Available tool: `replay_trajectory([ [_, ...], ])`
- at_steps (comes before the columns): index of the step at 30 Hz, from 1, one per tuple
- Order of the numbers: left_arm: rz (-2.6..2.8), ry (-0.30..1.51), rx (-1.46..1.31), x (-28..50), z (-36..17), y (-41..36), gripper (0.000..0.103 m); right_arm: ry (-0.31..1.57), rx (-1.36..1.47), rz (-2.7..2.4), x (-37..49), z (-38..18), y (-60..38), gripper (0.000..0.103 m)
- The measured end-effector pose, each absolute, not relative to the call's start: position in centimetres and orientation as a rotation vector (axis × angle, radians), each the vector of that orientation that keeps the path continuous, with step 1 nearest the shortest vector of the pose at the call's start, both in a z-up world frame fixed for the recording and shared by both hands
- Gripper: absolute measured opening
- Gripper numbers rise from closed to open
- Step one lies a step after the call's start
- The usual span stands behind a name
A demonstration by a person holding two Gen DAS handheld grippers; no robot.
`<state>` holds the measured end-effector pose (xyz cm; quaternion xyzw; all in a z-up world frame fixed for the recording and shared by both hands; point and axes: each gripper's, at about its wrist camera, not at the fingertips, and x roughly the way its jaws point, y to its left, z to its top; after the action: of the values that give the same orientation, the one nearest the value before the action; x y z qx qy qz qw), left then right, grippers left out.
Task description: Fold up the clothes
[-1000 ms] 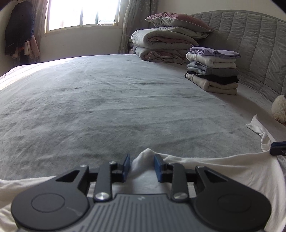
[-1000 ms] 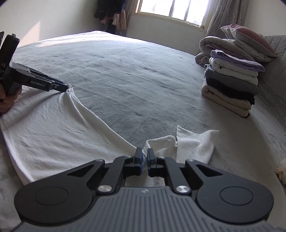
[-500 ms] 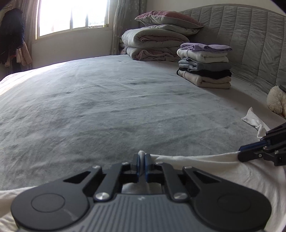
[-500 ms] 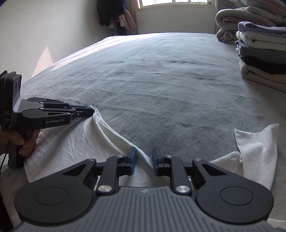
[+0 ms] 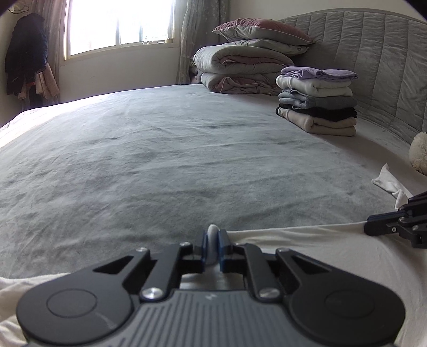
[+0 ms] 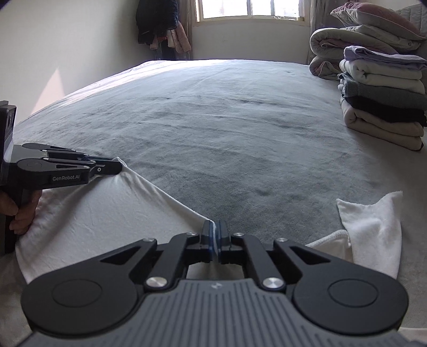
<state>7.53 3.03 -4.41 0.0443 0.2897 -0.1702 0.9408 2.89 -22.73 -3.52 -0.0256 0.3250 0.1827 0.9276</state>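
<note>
Fabric of the white garment [image 6: 112, 213] is pinched in both claws; left gripper [image 5: 212, 247] and right gripper [image 6: 214, 240] clamp its edge (stretched between them) on the grey bed [image 5: 160, 160].

White garment [image 6: 106, 221]: near portion hidden under both gripper bodies, shape not readable. Plush toy [image 5: 419, 153] cut by right frame edge. Hand [image 6: 18, 211] on the left gripper's handle, mostly out of frame. Window [image 5: 117, 24] overexposed, nothing readable beyond.
</note>
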Motion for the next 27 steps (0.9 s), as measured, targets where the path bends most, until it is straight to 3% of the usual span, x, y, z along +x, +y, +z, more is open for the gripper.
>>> replay_trajectory([
  [1,-0.346,0.591,0.089,7.5,-4.3,3.1,0.016,0.662,-0.055,0.374,2.8,-3.4,-22.6,0.014],
  [3,-0.335,0.586,0.083,7.3,-4.1,3.2,0.039,0.651,-0.071,0.379,2.6,-3.1,-22.3,0.017],
  [4,-0.330,0.581,0.079,7.2,-3.9,3.3,0.045,0.642,-0.080,0.381,2.5,-2.9,-22.2,0.017],
  [5,-0.328,0.574,0.073,7.0,-3.7,3.4,0.049,0.632,-0.086,0.383,2.3,-2.7,-22.1,0.021],
  [8,-0.335,0.547,0.066,6.0,-3.1,3.7,0.054,0.581,-0.089,0.403,1.6,-1.8,-21.7,0.045],
  [9,-0.339,0.537,0.067,5.7,-2.9,3.9,0.057,0.565,-0.088,0.419,1.3,-1.6,-21.5,0.045],
  [23,-0.314,0.502,0.057,1.2,-2.5,9.0,0.063,0.587,-0.192,0.687,-0.7,-3.2,-16.1,0.045],
  [27,-0.268,0.526,0.007,0.7,-2.9,11.4,0.064,0.588,-0.218,0.688,-0.8,-4.2,-16.1,0.052],
])
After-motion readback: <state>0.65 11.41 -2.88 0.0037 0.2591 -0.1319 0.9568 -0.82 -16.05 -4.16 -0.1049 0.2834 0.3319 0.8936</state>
